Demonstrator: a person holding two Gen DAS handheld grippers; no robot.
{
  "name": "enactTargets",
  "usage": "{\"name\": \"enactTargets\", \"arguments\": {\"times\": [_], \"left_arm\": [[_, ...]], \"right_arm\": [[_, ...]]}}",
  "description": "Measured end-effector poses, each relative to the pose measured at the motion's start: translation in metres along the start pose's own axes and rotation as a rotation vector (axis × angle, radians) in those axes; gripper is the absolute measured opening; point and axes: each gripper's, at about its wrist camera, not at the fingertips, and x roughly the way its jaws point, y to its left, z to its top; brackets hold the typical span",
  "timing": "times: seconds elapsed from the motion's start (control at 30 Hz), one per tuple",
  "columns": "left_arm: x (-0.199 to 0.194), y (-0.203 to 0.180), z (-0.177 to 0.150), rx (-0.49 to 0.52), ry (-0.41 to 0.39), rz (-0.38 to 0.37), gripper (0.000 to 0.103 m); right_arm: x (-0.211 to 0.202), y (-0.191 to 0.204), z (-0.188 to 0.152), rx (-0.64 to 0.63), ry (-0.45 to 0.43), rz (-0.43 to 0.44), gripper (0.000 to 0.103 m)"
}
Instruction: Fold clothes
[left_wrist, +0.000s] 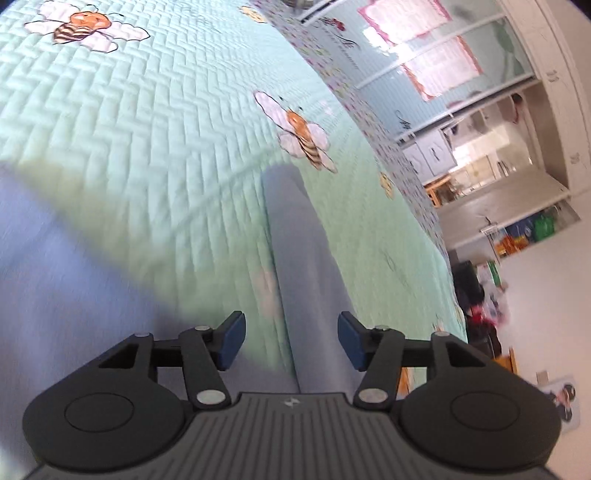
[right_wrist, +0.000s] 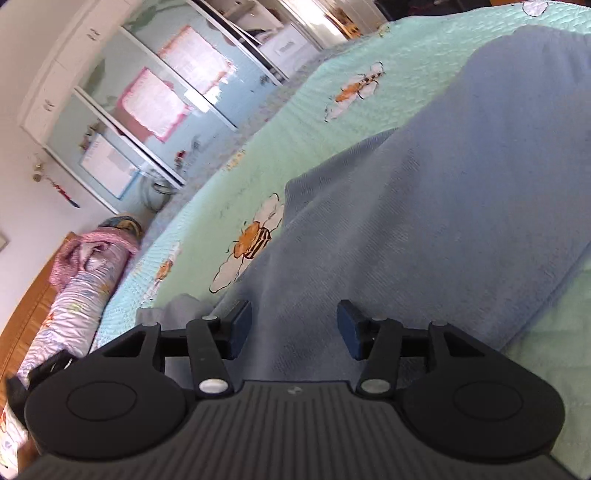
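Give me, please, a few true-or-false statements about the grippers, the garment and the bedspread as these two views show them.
1. Both grippers are open. True: the left gripper and the right gripper each show a wide gap between the pads.
2. The garment is red. False: it is blue.
3. The bedspread is green with a bee print. True.
4. The left gripper is clamped on a sleeve. False: a strip of blue cloth runs between its open pads, ungripped.
5. The garment lies on bare floor. False: it lies on the bedspread.
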Motion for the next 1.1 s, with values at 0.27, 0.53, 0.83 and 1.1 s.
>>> {"name": "enactTargets", "arguments": {"times": [0.27,0.53,0.83,1.1], "left_arm": [[0.047,-0.005,0.033,-0.012,0.025,-0.027,0.067],[0.062,-0.039,0.039,0.148,0.011,0.047,0.044],[0.089,-0.124,0.011,0.349,0.123,-0.134,0.067],[0.08,-0.165,-0.112,0.791,0.414,-0.344,0.068]], "right_arm": [[0.001,0.001,-0.005,-0.042,-0.021,0.021,0.053],[0.001,0.0,-0.015,-0.101,-0.072,0.036,0.054],[0.001,-0.006,-0.017,-0.086,-0.091,0.074,0.054],[0.0,-0.012,-0.016,-0.052,-0.103,0.115,0.055]]}}
